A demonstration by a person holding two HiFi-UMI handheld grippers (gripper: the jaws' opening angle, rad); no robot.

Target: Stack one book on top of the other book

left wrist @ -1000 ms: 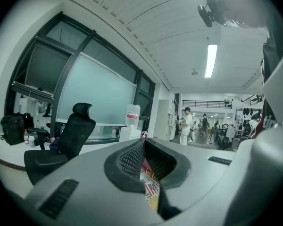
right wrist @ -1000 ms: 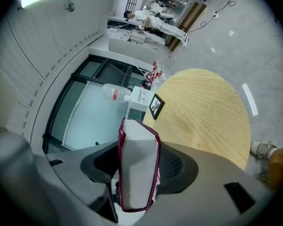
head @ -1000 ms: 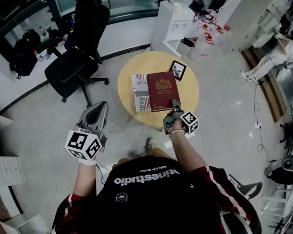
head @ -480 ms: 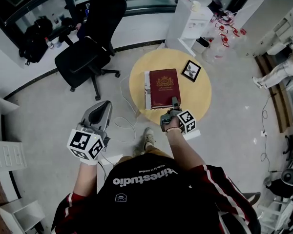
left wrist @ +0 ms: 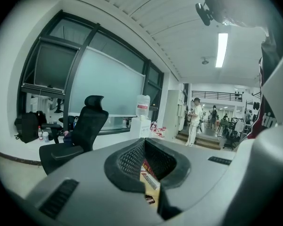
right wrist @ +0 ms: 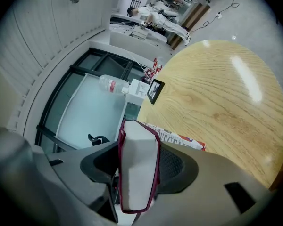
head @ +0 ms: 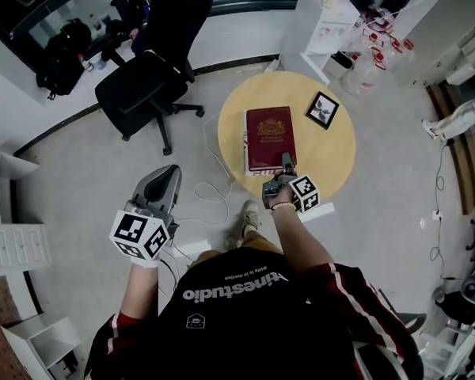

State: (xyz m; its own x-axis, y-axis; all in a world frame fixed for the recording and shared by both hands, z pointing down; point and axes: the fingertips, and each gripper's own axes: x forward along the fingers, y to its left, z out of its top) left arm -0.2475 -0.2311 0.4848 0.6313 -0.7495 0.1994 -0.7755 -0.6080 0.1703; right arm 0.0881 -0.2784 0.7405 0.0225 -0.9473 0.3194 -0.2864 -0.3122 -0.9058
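A dark red book (head: 269, 133) lies on the round wooden table (head: 332, 153), covering a printed book almost wholly. Only a pale strip of that printed book (head: 246, 150) shows along the red book's left side. My right gripper (head: 283, 163) is shut on the red book's near edge. In the right gripper view the jaws clamp the red book (right wrist: 139, 164) by its page edge, and the printed book (right wrist: 179, 139) sits just under it. My left gripper (head: 168, 172) hangs over the floor, left of the table, with nothing in it. A narrow gap between its jaws (left wrist: 151, 173) shows the books beyond.
A small framed picture (head: 323, 109) lies on the table to the right of the books. A black office chair (head: 146, 77) stands to the left. A white cable (head: 214, 188) trails over the floor. A white cabinet (head: 324, 18) and water bottles stand behind the table.
The red book, held by my right gripper, has slid left over the printed book, which now shows only as a thin strip. My left gripper has barely moved.
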